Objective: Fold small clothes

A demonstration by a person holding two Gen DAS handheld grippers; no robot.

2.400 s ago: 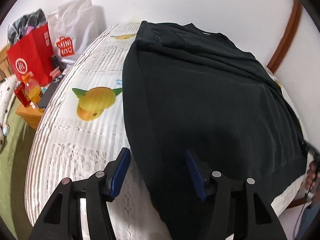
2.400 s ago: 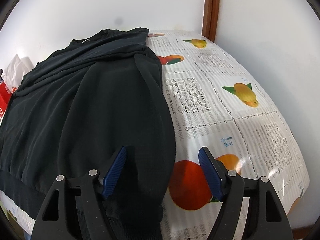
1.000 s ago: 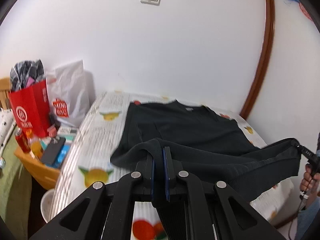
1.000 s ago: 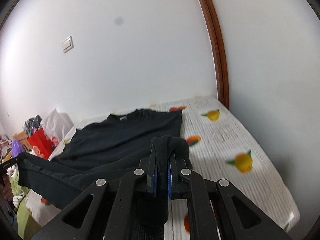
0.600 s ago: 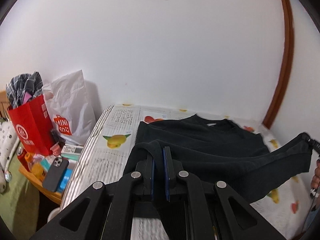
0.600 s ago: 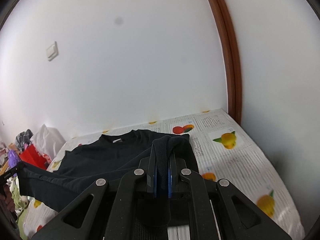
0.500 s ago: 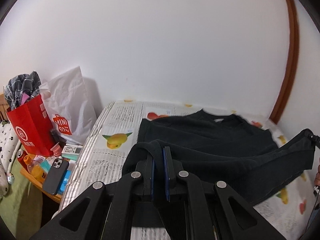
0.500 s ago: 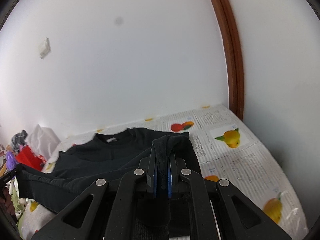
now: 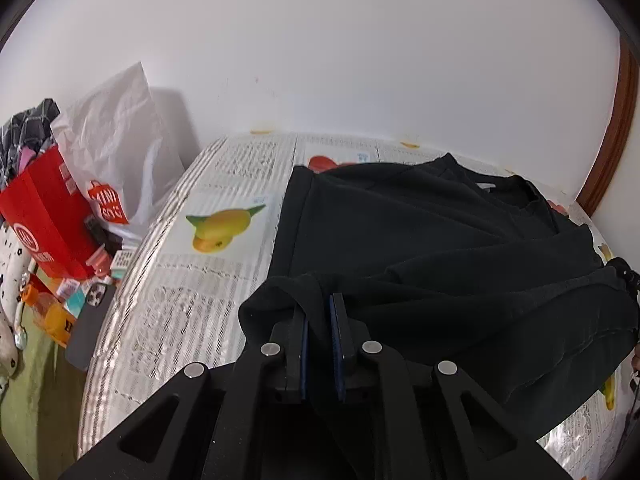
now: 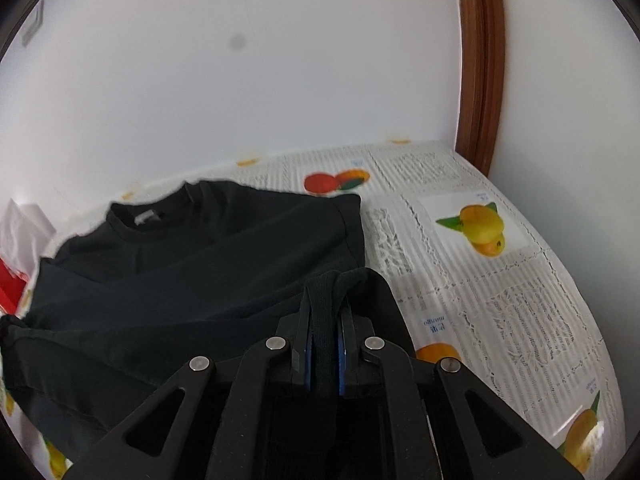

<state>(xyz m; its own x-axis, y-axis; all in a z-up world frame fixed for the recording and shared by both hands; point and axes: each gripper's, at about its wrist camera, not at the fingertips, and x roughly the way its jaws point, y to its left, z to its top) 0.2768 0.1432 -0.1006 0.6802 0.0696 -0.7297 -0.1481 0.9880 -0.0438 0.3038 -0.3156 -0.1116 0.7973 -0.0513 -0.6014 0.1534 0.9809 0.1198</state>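
Shirt hem pinched in clenched jaws of left gripper and right gripper

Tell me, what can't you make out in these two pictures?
- Left wrist view: the table under the black cotton T-shirt is covered by it.
- Left wrist view: the right gripper at the picture's edge is cut off; only a tip shows.
- Right wrist view: the neck label is blurred, unreadable.
- Both views: the pinched hem runs below each gripper's body, out of sight.
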